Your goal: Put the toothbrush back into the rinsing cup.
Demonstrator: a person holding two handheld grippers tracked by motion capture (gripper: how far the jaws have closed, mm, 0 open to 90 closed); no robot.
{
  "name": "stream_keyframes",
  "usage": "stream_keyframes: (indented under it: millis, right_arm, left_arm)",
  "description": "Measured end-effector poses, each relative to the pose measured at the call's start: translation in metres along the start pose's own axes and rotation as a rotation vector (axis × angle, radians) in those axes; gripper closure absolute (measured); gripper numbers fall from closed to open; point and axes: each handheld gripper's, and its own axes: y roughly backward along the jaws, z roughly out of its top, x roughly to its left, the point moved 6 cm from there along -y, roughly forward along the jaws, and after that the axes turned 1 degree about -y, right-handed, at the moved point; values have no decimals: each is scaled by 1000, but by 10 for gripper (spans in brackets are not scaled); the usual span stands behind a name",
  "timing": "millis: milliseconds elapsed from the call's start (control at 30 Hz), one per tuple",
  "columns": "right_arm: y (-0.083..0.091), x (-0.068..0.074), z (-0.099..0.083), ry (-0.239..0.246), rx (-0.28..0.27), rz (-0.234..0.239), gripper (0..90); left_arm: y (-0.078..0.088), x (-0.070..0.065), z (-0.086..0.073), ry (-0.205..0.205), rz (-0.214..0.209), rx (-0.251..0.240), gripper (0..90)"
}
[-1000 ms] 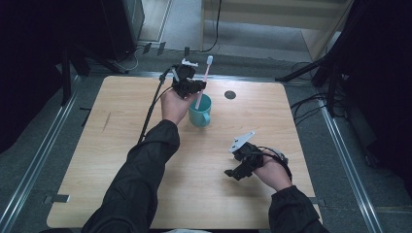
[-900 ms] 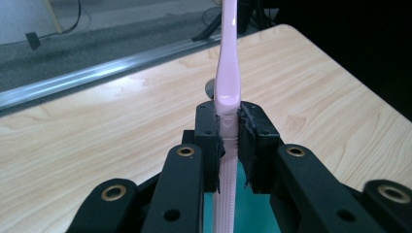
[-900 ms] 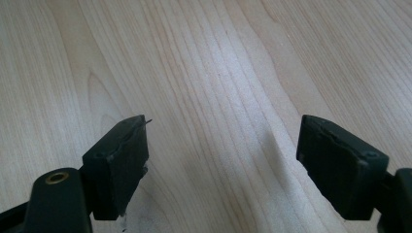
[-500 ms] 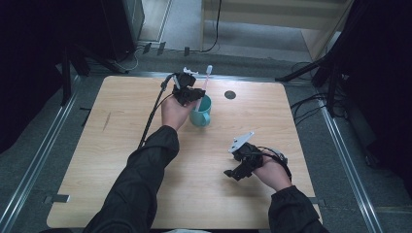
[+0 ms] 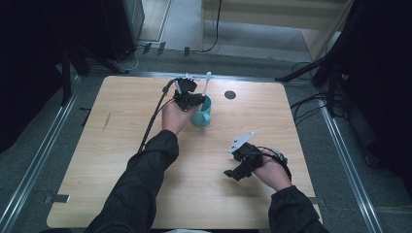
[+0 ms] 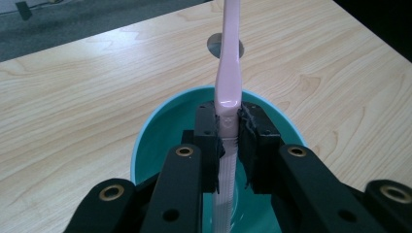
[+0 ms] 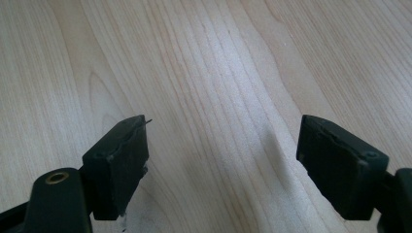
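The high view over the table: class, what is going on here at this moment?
A person works at a wooden table with a gripper in each hand. The left gripper is shut on a pink toothbrush, holding it upright with its lower end inside a teal mug near the far edge. The brush head sticks up above the rim. The right gripper rests low over bare wood nearer the person, jaws open, holding nothing.

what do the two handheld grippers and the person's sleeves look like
Both grippers, left gripper and right gripper, are black with two flat-padded jaws and brass-coloured rivets at the joints. A black cable trails from the left; a grey three-cornered plate tops the right. The sleeves are long and dark.
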Motion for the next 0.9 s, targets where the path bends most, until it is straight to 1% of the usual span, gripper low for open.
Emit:
stream_keyframes:
  millis: [100,300,600,633,767,900]
  right_arm:
    - [0,0,0,-2,1,1,190]
    - [0,0,0,-1,4,0,190]
    - [0,0,0,-3,1,1,190]
    - [0,0,0,-4,3,3,189]
    - [0,0,0,-4,1,4,190]
    - [0,0,0,-4,1,3,190]
  left_arm:
    - [-1,1,-1,5,-7,14,783]
    - [-3,1,-3,-1,-1,32,779]
    - [-5,1,-4,19,-17,58,771]
    - [-5,1,-4,15,-17,62,769]
    - [-4,1,-4,14,-20,66,761]
    - [1,0,-2,10,-23,58,751]
